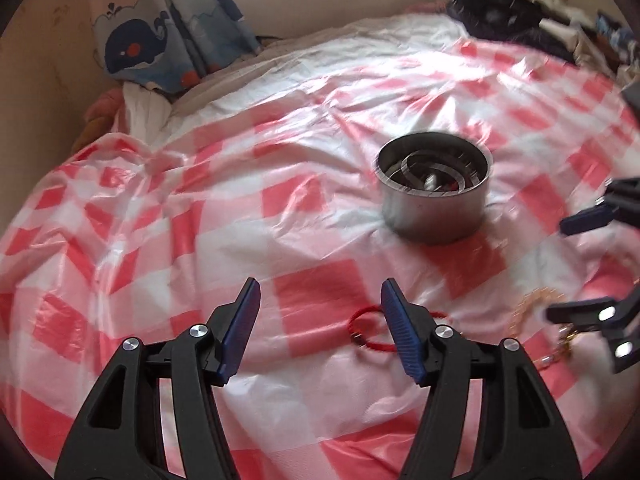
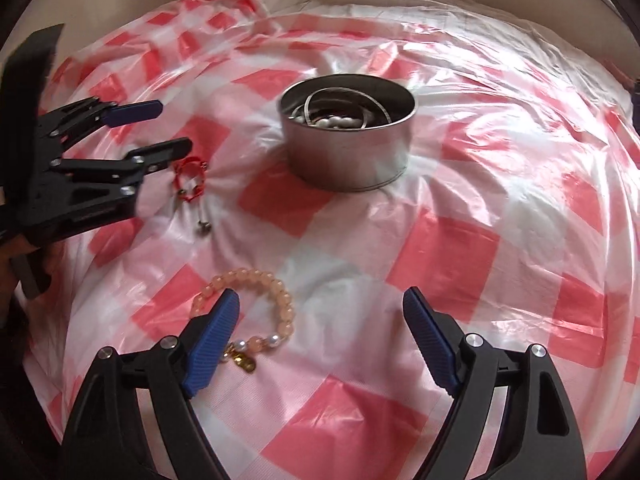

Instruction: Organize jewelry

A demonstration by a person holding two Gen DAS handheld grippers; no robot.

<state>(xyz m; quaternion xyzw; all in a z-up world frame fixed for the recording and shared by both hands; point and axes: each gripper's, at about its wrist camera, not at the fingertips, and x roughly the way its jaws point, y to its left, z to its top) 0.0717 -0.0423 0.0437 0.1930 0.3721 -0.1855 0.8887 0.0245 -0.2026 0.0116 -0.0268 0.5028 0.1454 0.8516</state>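
Tin point(image 2: 348, 152) mid-cloth point(image 2: 480, 240), bangles point(image 2: 344, 108) inside; cord bracelet point(image 2: 190, 178) left of tin; bead bracelet point(image 2: 276, 304) nearer camera.

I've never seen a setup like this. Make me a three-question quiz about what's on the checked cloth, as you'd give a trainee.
1. True or false: the metal tin already has jewelry in it.
2. Which piece lies closest to the right gripper? A) red cord bracelet B) peach bead bracelet C) a wristwatch
3. Fill in: the left gripper has nothing between its fingers, so it is ____.

Key:
1. True: silver bangles and white beads show inside.
2. B: it lies by the gripper's finger on the left of the right wrist view.
3. Open. The red cord bracelet lies on the cloth just beyond it.
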